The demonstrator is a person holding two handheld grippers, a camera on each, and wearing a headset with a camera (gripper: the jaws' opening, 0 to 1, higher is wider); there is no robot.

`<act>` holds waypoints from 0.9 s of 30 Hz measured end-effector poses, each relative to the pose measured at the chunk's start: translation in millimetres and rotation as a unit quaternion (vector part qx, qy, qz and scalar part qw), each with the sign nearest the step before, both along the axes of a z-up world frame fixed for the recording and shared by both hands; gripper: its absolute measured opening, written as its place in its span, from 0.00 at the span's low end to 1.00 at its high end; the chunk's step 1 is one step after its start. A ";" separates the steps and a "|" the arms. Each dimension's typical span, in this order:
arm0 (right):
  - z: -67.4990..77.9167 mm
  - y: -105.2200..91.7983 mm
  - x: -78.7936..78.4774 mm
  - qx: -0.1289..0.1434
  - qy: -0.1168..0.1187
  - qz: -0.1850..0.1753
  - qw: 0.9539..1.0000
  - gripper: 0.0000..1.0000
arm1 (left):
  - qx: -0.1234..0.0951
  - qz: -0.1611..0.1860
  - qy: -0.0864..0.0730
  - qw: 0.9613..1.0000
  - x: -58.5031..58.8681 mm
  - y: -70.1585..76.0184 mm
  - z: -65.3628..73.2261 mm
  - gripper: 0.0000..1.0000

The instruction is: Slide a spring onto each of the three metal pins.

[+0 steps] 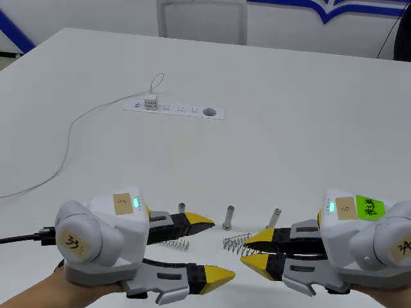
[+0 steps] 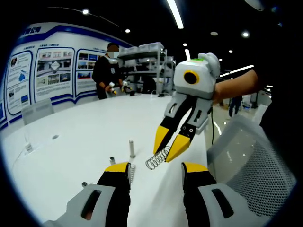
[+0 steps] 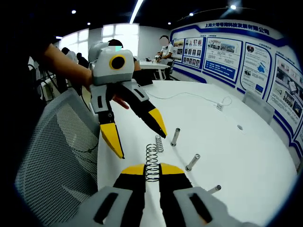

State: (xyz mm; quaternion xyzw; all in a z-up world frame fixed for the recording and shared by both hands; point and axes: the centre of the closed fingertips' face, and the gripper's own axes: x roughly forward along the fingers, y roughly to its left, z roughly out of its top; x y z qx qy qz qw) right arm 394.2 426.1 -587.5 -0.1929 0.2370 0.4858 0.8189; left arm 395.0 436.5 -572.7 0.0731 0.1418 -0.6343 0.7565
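We are at a broad white counter [image 1: 289, 128]. Low on its near left is the left gripper [image 1: 217, 249], white and grey with yellow-tipped black jaws, and those jaws stand wide apart with nothing between them. Facing it from the near right is the right gripper [image 1: 247, 250], of the same build and with a green label on its body. Its jaws are pinched together on one end of a thin silver wire spring [image 1: 236, 242]. The rest of the coil sticks out past the tips toward the left gripper.

Toward the far side of the counter lies a long white power strip [image 1: 186, 110]. A small white plug [image 1: 151, 102] sits in it, and a thin white cable [image 1: 67, 146] trails off to the left.

Three short silver metal pins stand in a row between and just beyond the two grippers: a left one [image 1: 182, 207], a middle one [image 1: 229, 217] and a right one [image 1: 275, 217], which appears to lean. All three are bare.

Smallest, a second wire spring [image 1: 174, 244] lies flat on the counter just under the left gripper's upper jaw, near the left pin.
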 end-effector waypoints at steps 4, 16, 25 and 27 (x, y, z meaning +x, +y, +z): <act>0.6 2.5 -2.2 -0.001 -0.001 0.005 1.000 0.10 | 0.000 -0.009 0.002 1.000 -4.0 -2.3 -0.4 0.39; -1.0 10.5 -11.4 -0.002 0.004 0.025 1.000 0.10 | 0.000 -0.013 0.012 1.000 -10.2 -3.0 -4.0 0.33; -1.0 12.3 -14.1 -0.009 0.001 0.037 0.999 0.10 | 0.001 -0.025 0.014 1.000 -13.7 -4.7 -4.3 0.31; -0.6 12.9 -14.6 -0.009 0.001 0.039 0.999 0.10 | 0.002 -0.030 0.014 0.999 -15.1 -5.0 -4.6 0.29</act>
